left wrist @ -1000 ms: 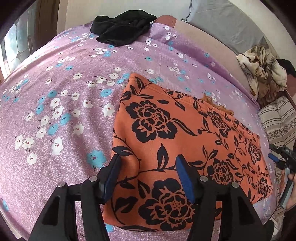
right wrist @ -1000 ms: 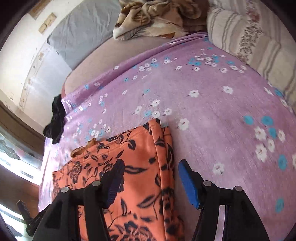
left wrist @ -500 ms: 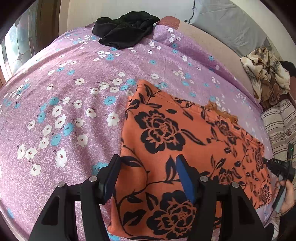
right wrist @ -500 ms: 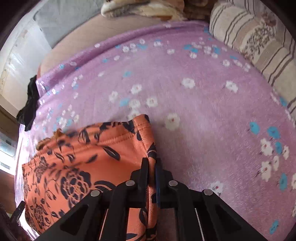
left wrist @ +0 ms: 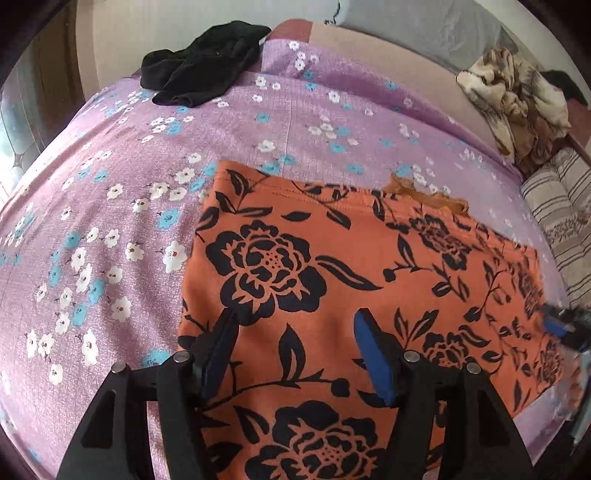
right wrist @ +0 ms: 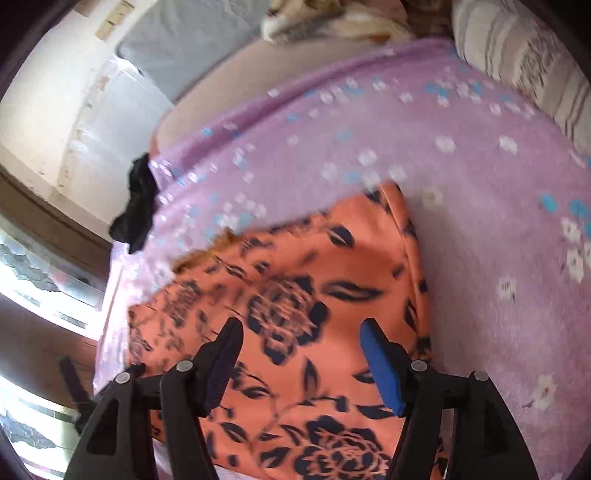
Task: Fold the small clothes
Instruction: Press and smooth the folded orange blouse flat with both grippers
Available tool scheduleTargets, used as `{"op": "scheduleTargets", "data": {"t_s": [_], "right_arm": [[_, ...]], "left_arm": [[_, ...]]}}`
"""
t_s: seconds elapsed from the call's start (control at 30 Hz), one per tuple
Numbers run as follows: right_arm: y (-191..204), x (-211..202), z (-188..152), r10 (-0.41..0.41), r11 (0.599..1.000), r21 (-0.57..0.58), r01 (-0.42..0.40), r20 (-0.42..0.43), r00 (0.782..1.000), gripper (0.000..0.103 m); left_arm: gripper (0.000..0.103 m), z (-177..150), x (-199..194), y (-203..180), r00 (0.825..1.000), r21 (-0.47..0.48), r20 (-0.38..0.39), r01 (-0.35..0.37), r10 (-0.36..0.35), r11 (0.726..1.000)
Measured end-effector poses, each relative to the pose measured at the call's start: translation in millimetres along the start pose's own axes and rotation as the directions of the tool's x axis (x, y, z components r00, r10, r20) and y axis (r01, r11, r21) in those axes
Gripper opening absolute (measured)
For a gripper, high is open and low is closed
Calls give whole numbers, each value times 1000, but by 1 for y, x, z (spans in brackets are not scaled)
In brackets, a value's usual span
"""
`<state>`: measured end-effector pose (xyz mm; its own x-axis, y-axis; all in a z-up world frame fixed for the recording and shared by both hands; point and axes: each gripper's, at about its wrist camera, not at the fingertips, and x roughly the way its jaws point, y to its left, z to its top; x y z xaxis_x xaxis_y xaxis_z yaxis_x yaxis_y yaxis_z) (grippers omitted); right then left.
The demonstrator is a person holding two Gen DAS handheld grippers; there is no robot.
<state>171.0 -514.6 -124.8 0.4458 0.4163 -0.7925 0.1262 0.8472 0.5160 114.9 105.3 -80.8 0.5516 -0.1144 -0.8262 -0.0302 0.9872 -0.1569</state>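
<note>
A lilac bedspread [left wrist: 110,206] printed with white and blue flowers covers the bed. At its far left edge lies a crumpled black garment [left wrist: 203,74], well apart from everything else. Far right, a bundled brown-and-cream blanket [left wrist: 517,99] sits against a striped pillow [left wrist: 561,221], with a grey cushion [left wrist: 417,29] behind them along the wall.

The task's piece, an orange cloth with black roses [left wrist: 332,280], lies flat on the bedspread, right of centre and near the front edge; a frayed orange scrap pokes out along its far hem. Nothing lies on top of it.

The left gripper [left wrist: 295,350] hovers low over the cloth's near left part, jaws spread wide with fabric showing between them, holding nothing. In the right wrist view, blurred by motion, the right gripper [right wrist: 301,360] hangs over the cloth's right portion [right wrist: 295,295], just inside its folded right edge, jaws likewise apart and empty. Its blue-tipped fingers show at the far right of the left wrist view.
</note>
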Motion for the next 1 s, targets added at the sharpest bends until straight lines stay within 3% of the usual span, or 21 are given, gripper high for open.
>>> {"op": "scheduleTargets", "data": {"t_s": [0.03,0.07,0.13,0.2,0.27,0.33,0.4,0.47,0.53,0.63,0.7,0.73,0.77,0.8,0.87,1.0], "right_arm": [[-19,13,-6,-26,998,58,27,-34,999,59],[-27,8,-10,4,996,93,-4,6,1000,57],[-20,-12,-10,7,995,97,-10,34,999,61],[-4,-28,-13,7,999,37,-9,67,998,63],[5,-29,-21,31,999,-20,-30,65,997,74],[-6,-4,-30,-54,998,-15,54,-31,998,73],[-12,-13,-30,-29,1000,9,29,18,999,73],[-1,-27,-27,-21,1000,16,20,45,999,73],[16,-36,-20,24,999,-29,-22,76,997,73],[33,-28,-3,125,991,-48,-122,50,991,75],[27,-5,11,163,987,-10,-163,16,987,81],[18,11,17,141,990,25,-141,-2,990,81],[1,29,21,93,992,95,-89,-35,995,81],[-14,41,23,133,977,174,-124,-40,990,81],[-24,28,27,179,947,266,-182,35,983,81],[-9,-3,16,217,952,203,-229,77,973,82]], "left_arm": [[66,-1,-11,2,999,0,31,10,-10,1000],[66,-3,-19,3,998,6,58,16,-16,1000],[72,-11,-15,4,999,26,49,9,-10,1000],[72,-21,16,8,996,50,-71,-43,46,998],[74,-24,15,0,997,98,-23,-73,76,993],[74,-20,3,-4,998,66,-29,-56,58,996],[74,-18,-12,-5,1000,49,15,-17,16,999],[75,-20,-17,-8,997,65,48,-61,57,996],[75,-22,-8,-7,997,61,-2,-76,77,995],[75,-27,2,-3,995,45,-38,-94,96,995],[75,-28,1,-7,993,54,-34,-109,111,993],[75,-28,1,-8,993,54,-38,-111,113,992],[75,-27,1,-8,993,51,-43,-111,113,992],[75,-27,0,-7,992,49,-47,-111,114,993],[75,-27,0,-7,993,44,-41,-105,107,993],[78,-29,4,-8,992,59,-35,-118,120,991]]}}
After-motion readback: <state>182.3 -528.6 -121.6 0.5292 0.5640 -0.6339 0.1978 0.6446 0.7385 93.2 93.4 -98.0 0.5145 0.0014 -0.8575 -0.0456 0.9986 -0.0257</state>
